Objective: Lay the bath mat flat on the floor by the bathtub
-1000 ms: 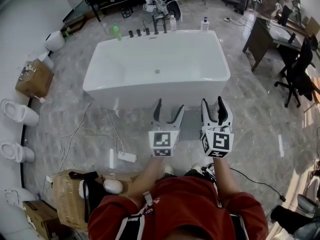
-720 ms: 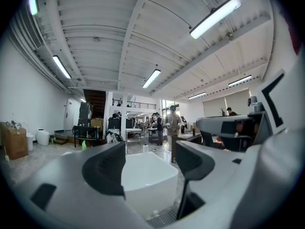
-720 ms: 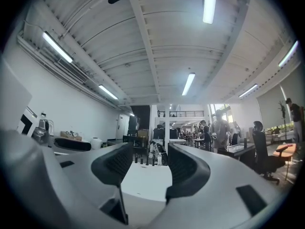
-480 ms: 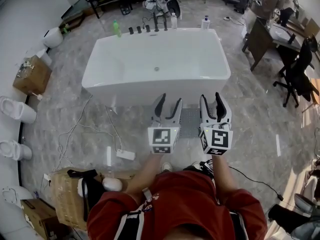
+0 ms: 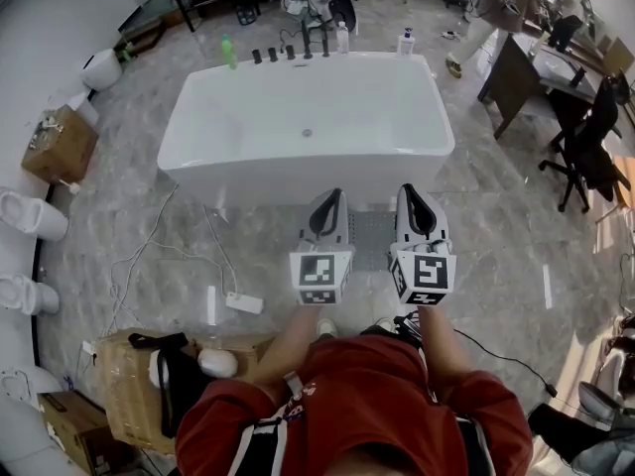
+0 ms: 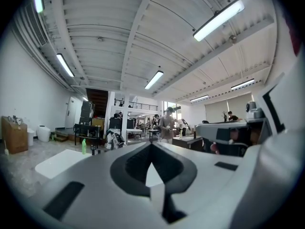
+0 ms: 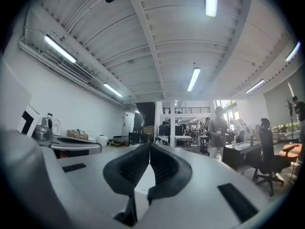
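The grey bath mat (image 5: 372, 238) lies flat on the tiled floor just in front of the white bathtub (image 5: 228, 162). I hold both grippers level and side by side above it. My left gripper (image 5: 328, 204) is over the mat's left edge, my right gripper (image 5: 416, 198) over its right edge. Both have just been closing and are now shut, with nothing between the jaws. In the left gripper view the left gripper (image 6: 152, 146) has its pads together; the right gripper (image 7: 149, 148) looks the same in the right gripper view. Neither touches the mat.
A wicker basket (image 5: 134, 390) stands at my left, near a white power strip (image 5: 243, 303) with cables. Toilets (image 5: 30, 216) and a cardboard box (image 5: 58, 147) line the left wall. Bottles (image 5: 228, 52) stand behind the tub. A desk and office chair (image 5: 585, 137) are at the right; a person (image 5: 491, 3) walks beyond.
Both grippers' jaws went from wide open to shut, with nothing caught. The hands stayed in place. A person has walked into view at the upper right.
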`<state>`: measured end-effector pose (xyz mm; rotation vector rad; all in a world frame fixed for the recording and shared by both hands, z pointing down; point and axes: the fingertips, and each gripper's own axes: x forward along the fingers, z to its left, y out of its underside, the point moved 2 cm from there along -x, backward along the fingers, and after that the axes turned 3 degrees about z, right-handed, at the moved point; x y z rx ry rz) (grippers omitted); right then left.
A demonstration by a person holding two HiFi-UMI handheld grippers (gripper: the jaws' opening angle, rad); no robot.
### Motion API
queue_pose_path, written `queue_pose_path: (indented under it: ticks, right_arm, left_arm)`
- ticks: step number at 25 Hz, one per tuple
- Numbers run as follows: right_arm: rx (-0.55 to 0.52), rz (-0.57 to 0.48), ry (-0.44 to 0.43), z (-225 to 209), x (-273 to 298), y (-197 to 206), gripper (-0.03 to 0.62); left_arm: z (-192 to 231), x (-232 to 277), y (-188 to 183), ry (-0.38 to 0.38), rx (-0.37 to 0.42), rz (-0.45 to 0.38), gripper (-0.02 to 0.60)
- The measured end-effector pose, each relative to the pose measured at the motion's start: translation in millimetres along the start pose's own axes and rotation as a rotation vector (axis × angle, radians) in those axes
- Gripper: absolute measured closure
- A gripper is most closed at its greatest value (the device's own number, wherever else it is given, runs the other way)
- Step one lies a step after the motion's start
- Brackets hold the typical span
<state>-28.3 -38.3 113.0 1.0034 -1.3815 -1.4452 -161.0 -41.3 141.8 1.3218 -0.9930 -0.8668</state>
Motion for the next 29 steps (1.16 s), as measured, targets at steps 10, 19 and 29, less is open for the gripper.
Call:
queue_pose_path:
  ticks: [10,19,29]
  right_arm:
    - [-0.003,-0.008,-0.002,-8.6,-0.6,1.0,0.583]
    - [0.007,-0.007,0.030,-29.5,-4.3,0.1,0.583]
    - [0.011,-0.023,0.063,-58.6,-8.8,-3.3,0.583]
  left_arm:
    - [-9.6,2.4,-1.8,-0.001,-0.006,-0.012,0.568]
    - [-19.8,8.3,-11.1,0.009,0.006,-0.031,0.568]
    - [-39.7,21.5,-19.0,0.029,0.021,-0.048,0.568]
